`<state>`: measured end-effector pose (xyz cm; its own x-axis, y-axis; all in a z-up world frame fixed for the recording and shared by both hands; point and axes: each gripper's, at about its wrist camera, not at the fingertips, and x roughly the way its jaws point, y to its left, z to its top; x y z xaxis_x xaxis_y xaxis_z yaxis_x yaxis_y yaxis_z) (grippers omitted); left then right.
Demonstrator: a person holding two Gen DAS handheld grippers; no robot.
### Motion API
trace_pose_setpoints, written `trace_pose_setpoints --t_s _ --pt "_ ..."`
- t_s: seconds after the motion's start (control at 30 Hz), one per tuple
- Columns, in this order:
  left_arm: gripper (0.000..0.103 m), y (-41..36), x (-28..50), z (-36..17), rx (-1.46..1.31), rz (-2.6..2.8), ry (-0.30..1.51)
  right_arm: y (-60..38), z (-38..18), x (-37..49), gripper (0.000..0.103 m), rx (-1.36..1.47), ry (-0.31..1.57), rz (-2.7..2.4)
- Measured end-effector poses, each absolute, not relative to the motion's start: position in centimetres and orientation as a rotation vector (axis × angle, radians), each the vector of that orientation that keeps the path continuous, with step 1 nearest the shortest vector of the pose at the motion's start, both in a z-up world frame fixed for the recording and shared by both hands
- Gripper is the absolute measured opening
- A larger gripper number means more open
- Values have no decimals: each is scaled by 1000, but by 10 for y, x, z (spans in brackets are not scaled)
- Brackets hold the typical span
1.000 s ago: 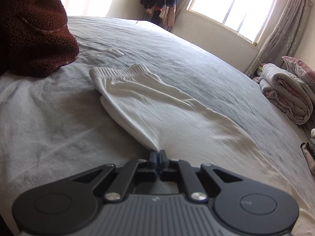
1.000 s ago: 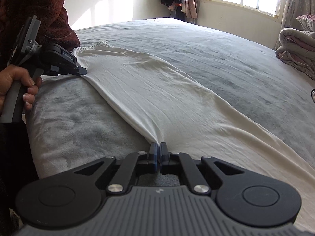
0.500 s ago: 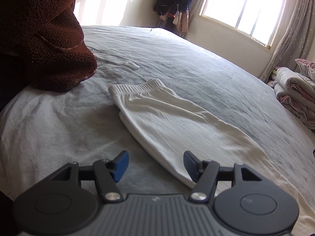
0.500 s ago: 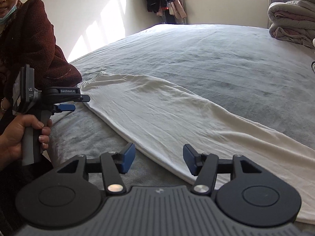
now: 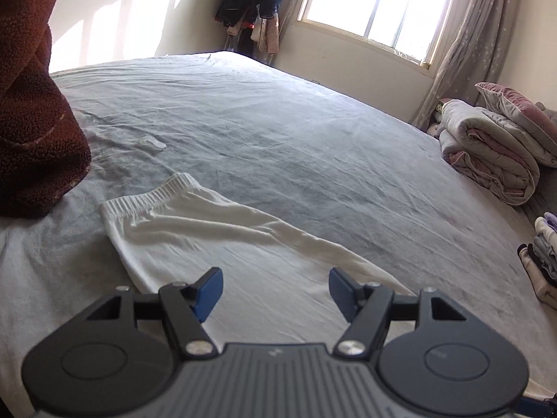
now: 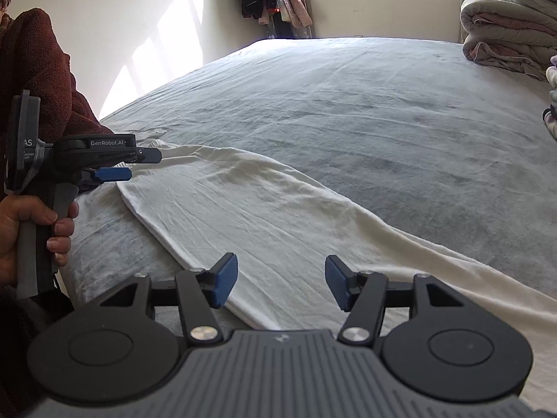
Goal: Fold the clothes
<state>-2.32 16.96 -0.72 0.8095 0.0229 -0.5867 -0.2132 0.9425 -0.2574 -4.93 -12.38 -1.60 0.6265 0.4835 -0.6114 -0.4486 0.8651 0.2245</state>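
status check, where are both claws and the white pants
Left claw open, empty. Right claw open, empty. White pants flat on the bed, lengthwise fold, no claw gripping them. Nothing in the way.

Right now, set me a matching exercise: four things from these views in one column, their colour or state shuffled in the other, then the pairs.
Things:
1. white trousers
2. left gripper
3. rolled quilt
4. sleeve

States:
A. dark red, fuzzy
B. open, holding nothing
C. pink and grey, bundled at the bed's far right
D. laid flat on the grey bedsheet

Pairs: 1-D, 2-B, 3-C, 4-A
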Motion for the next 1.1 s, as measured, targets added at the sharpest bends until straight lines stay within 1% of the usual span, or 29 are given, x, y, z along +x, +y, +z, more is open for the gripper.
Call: trace_pose_setpoints --t_s 0.1,0.17,0.23,0.3,0.33,0.4,0.6,0.67,0.8,0.9,1.07,1.1 --pt "68 157 -6 -9 -321 58 631 -123 -9 -34 62 38 713 538" --pt "65 153 2 -15 -333 16 630 -121 -6 -24 62 25 710 540" --pt "55 149 10 -21 -347 -22 635 -121 -4 -14 62 25 699 542" --pt "40 149 21 -27 -378 -64 663 -123 -4 -4 62 38 697 538" --pt "38 148 26 -30 -392 -89 672 -126 -5 1 62 47 700 539" --pt "28 148 36 -33 -415 -137 685 -128 -8 11 62 61 711 546" --pt "13 148 53 -40 -414 -244 705 -125 -27 46 61 119 766 568" --pt "11 149 57 -42 -404 -275 707 -119 -33 56 57 126 787 580" --pt "9 151 60 -48 -387 -318 718 -103 -38 75 55 102 806 608" --pt "9 153 63 -51 -374 -351 726 -91 -40 86 53 82 804 630" --pt "9 159 63 -56 -358 -367 747 -73 -47 100 42 61 813 653" --pt "9 160 63 -57 -355 -368 754 -69 -49 101 33 56 814 659"
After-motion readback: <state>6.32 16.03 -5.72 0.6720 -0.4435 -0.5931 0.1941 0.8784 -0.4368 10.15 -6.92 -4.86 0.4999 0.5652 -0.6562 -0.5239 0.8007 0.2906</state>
